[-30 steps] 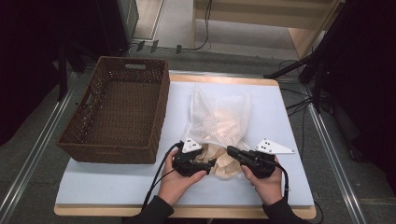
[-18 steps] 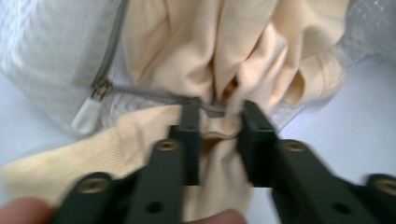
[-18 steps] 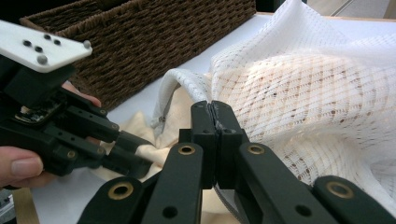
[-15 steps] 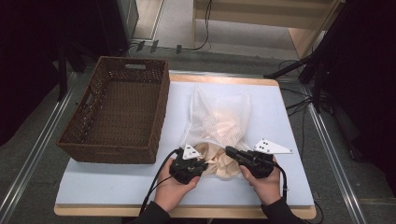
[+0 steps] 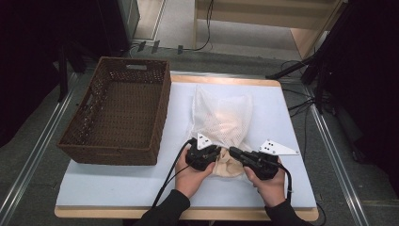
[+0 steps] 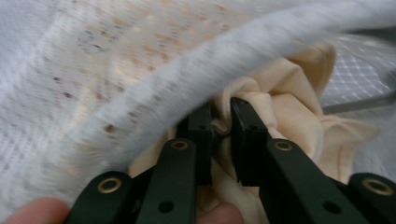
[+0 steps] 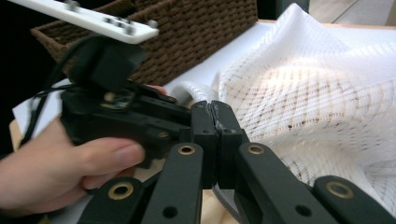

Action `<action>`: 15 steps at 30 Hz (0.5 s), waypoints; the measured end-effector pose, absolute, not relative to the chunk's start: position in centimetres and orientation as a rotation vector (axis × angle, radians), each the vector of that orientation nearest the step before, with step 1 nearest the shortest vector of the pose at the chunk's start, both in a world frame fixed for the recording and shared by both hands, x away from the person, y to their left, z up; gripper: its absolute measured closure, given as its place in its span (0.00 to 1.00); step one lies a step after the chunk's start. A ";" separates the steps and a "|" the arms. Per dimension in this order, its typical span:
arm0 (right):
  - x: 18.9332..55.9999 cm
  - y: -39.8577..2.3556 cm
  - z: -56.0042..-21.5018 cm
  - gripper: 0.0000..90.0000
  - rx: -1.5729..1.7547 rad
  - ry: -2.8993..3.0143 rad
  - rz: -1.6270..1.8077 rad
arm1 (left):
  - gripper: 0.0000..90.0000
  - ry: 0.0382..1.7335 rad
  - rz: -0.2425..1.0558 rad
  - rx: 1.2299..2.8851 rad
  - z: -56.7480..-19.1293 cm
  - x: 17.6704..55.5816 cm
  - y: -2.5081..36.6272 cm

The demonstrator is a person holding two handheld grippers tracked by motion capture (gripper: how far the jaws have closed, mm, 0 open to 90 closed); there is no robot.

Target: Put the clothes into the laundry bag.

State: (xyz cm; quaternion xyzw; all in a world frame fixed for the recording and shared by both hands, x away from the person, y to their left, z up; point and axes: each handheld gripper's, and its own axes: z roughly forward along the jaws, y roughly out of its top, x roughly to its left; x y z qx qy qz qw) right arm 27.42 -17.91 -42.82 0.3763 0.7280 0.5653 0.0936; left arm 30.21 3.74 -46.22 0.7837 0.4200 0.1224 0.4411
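While I hold both tools near the desk's (image 5: 117, 188) front edge, my left gripper (image 6: 221, 122) has its jaws narrowed onto a fold of the cream cloth (image 6: 285, 100) at the mesh bag's (image 5: 221, 115) mouth. My right gripper (image 7: 215, 122) has its jaws pressed flat together; what they pinch, I cannot tell. The bag lies mid-desk, reaching toward the back edge. The wicker basket (image 5: 120, 110) sits along the left edge, overhanging it.
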 end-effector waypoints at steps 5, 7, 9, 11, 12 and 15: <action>27.7 -18.2 -43.2 1.00 1.131 2.159 1.660 | 0.57 0.973 0.274 1.984 -44.4 28.5 4.3; 27.8 -18.1 -43.3 1.00 1.136 2.159 1.658 | 0.53 0.954 0.295 2.017 -44.1 27.6 4.4; 27.8 -18.1 -43.3 1.00 1.137 2.158 1.656 | 0.52 0.954 0.259 2.034 -44.3 26.9 4.3; 27.8 -18.0 -43.4 1.00 1.137 2.160 1.651 | 0.49 0.942 0.250 2.084 -44.8 26.4 3.4; 27.8 -17.9 -43.4 1.00 1.137 2.161 1.649 | 0.47 0.952 0.281 2.108 -45.2 26.3 2.8; 27.7 -17.7 -43.5 1.00 1.131 2.168 1.645 | 0.38 1.011 0.350 2.155 -46.5 26.5 1.0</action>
